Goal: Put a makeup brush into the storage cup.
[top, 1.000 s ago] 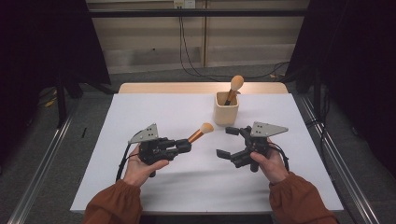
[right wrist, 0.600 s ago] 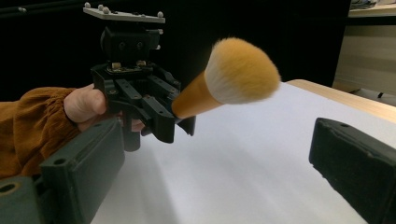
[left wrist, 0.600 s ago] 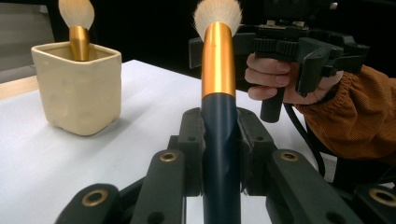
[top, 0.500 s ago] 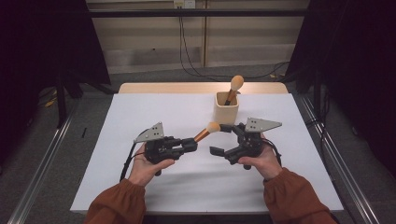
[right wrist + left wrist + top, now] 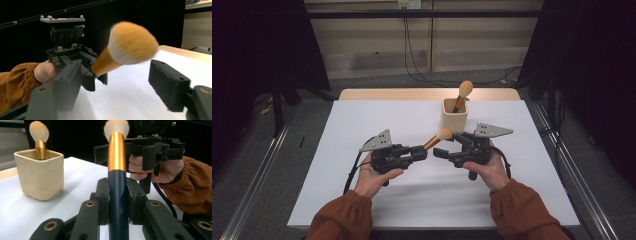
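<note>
My left gripper (image 5: 422,152) (image 5: 117,187) is shut on the dark blue handle of a makeup brush (image 5: 116,157) with a gold ferrule. Its pale head (image 5: 444,133) points up and right, toward my right gripper (image 5: 443,147). In the right gripper view the brush's head (image 5: 132,42) hangs between that gripper's (image 5: 117,75) two spread jaws, touching neither; it is open. Behind both stands a cream square cup (image 5: 454,116) (image 5: 38,177) holding a second brush (image 5: 463,92) (image 5: 38,135) upright.
The white table (image 5: 362,125) has a wooden strip along its far edge (image 5: 387,94). Cables trail from both grippers toward the person's orange sleeves (image 5: 522,210). Dark curtains and floor rails flank the table.
Both grippers have moved toward each other at the table's middle. The brush in the left gripper has travelled right, and its head now sits between the right gripper's open jaws.
</note>
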A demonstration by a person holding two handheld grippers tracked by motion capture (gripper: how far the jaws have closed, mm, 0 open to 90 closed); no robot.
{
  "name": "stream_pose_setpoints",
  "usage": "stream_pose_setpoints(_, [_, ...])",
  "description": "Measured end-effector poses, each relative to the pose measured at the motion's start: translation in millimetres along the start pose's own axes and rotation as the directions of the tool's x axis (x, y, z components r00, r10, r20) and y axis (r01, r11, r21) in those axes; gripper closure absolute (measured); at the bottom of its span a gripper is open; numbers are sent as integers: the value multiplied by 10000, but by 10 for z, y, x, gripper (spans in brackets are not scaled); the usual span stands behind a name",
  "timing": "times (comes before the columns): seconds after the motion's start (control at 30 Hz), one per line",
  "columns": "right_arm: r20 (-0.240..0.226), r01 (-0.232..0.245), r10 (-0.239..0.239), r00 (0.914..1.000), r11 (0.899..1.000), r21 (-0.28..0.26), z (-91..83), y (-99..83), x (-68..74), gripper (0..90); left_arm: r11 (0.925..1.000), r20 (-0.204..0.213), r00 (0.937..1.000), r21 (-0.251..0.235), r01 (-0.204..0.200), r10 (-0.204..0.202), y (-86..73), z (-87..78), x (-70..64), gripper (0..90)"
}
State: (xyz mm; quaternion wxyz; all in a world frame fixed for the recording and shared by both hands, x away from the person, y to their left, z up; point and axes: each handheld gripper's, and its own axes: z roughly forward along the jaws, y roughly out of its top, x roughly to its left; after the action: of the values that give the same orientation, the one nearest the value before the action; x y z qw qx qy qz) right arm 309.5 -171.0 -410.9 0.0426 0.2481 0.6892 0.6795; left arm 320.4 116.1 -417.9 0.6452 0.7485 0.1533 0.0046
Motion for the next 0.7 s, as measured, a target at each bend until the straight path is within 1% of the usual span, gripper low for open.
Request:
stream_pose_setpoints(0.03, [-9,23,-23,10000,10000,10,6,-3,2,319,10000,-6,10000,-6,-6,6,0,3,-1,744])
stream_pose_setpoints(0.27, [-229,-224,221,9995,9997,-106,48,-21,-1,432,10000,56,10000,7,-51,51,-2,22,-7,744])
stream_pose_setpoints(0.43, [-380,-414,410,9984,9991,-107,76,-41,-6,492,10000,110,9999,34,-86,85,-2,39,-4,744])
stream_pose_setpoints(0.57, [-415,-449,441,9982,9988,-188,69,-38,-13,586,9999,120,9999,10,-104,104,-5,47,-1,744])
stream_pose_setpoints(0.7, [-649,-657,644,9958,9977,-185,72,-45,-11,628,9999,176,9997,-76,-138,140,-1,55,-8,744])
